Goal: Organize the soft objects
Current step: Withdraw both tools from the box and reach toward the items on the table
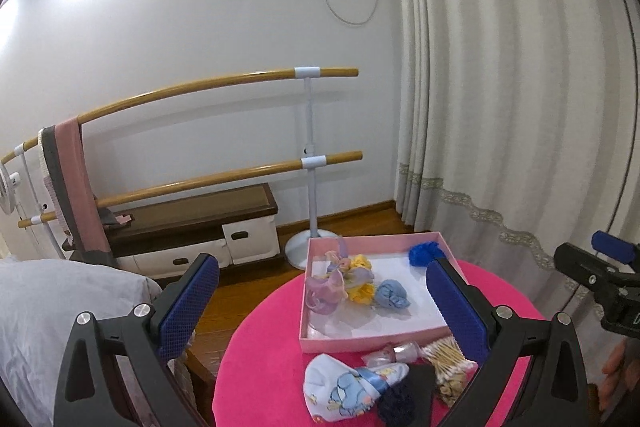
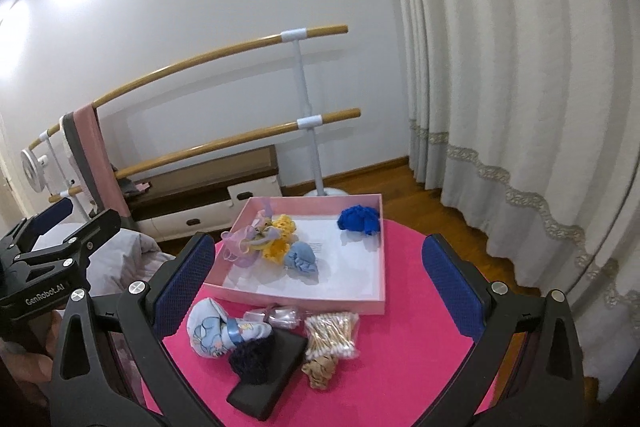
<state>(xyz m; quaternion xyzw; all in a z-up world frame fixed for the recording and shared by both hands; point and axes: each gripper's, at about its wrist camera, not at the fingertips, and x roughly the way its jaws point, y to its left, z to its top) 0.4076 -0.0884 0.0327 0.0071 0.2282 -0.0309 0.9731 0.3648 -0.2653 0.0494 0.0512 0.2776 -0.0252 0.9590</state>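
Observation:
A pink shallow box (image 2: 360,301) (image 1: 316,341) sits on a round pink table (image 2: 404,359). In it lie a lilac organza scrunchie (image 2: 240,247), a yellow one (image 2: 280,241), a light blue one (image 2: 302,261) and a royal blue one (image 2: 358,221) (image 1: 424,253). In front of the box lie a light blue printed cloth (image 2: 216,331) (image 1: 344,391), a dark navy scrunchie (image 2: 254,357) and a tan scrunchie (image 2: 318,371). My left gripper (image 1: 324,303) and right gripper (image 2: 316,285) are both open and empty, held above the table.
A pack of cotton swabs (image 2: 332,335), a clear plastic item (image 2: 276,317) and a black flat case (image 2: 268,383) lie beside the soft items. A bed (image 1: 48,307) is at the left, a ballet barre (image 1: 308,163) and low bench behind, curtains at the right.

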